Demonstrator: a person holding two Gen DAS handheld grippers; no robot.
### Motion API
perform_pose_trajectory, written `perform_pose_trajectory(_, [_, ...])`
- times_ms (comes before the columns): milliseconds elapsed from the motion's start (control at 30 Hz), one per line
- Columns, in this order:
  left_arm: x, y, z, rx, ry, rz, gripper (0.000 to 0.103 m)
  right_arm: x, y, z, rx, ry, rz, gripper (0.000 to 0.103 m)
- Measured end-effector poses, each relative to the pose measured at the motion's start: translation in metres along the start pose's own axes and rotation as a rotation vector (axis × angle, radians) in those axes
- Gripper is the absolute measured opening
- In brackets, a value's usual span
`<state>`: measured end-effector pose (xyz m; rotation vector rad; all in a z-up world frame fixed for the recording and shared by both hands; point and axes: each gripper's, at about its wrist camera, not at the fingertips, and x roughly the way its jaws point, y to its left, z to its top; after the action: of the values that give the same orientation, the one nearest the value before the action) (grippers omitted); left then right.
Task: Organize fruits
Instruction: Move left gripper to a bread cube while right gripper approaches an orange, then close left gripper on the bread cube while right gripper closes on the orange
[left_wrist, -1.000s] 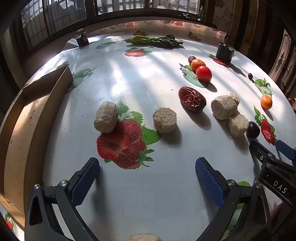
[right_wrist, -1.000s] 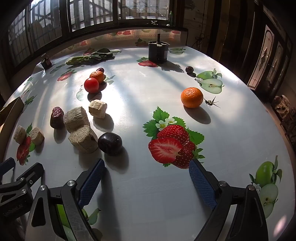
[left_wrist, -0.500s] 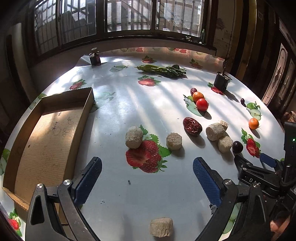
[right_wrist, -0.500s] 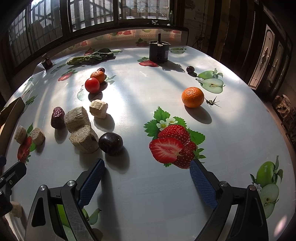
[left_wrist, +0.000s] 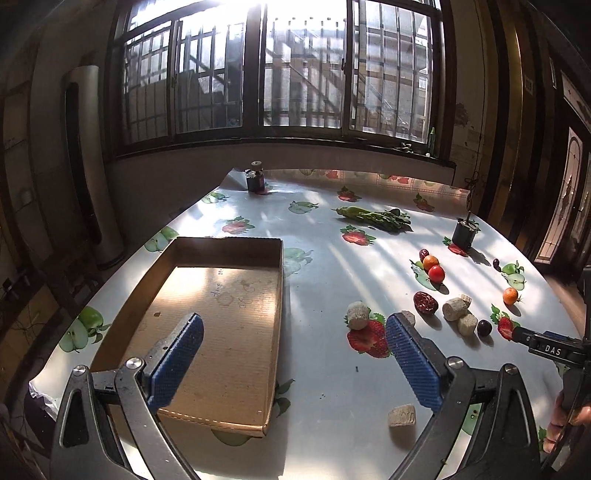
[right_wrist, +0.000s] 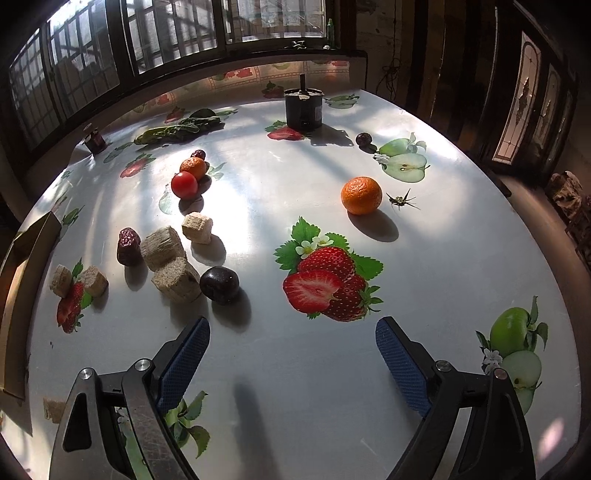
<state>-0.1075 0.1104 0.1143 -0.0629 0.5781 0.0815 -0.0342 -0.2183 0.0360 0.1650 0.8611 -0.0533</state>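
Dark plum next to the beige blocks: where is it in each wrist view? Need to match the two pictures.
Left wrist view: the dark plum lies far right, mid-height, just right of the beige blocks, beside a printed strawberry.
Right wrist view: it lies left of centre, just ahead of the left finger of the right claw, touching a block.
Shared landmark: the red tomato beside a small orange fruit.

The table (right_wrist: 295, 177) is covered in white printed with strawberries and green apples; an orange tangerine (right_wrist: 361, 195) and red tomato (right_wrist: 184, 185) are seen.
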Motion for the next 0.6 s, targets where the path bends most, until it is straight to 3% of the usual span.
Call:
perform_pose_trajectory(200, [0.010,-0.015,-0.021,0.039,0.026,-0.110,0.099,-0.072,0.007,-0.039,-0.021,0.005,0.272,0.094])
perform_pose_trajectory(267, [0.016,-0.026,-0.029,0.067,0.065,-0.151,0.091,-0.080,0.018,-0.057,-0.053,0.015,0.307,0.094])
perform_pose_trajectory(333, [0.025,-0.034,-0.033,0.092,0.135,-0.198,0.066,-0.084,0.029,-0.073,-0.079,0.019,0.330,0.093])
perform_pose_trajectory(400, [0.036,-0.038,-0.038,0.083,0.212,-0.272,0.056,-0.089,0.039,-0.087,-0.113,0.009,0.346,0.093])
perform_pose_trajectory(433, [0.040,-0.039,-0.040,0.076,0.243,-0.291,0.056,-0.091,0.045,-0.092,-0.139,0.005,0.345,0.090])
perform_pose_trajectory(467, [0.043,-0.040,-0.042,0.075,0.262,-0.293,0.056,-0.091,0.052,-0.097,-0.163,0.003,0.342,0.086])
perform_pose_trajectory(533, [0.047,-0.046,-0.048,0.093,0.279,-0.285,0.056,-0.089,0.062,-0.104,-0.200,0.032,0.344,0.048])
perform_pose_trajectory(600, [0.047,-0.051,-0.051,0.107,0.289,-0.293,0.056,-0.082,0.069,-0.107,-0.221,0.063,0.339,0.032])
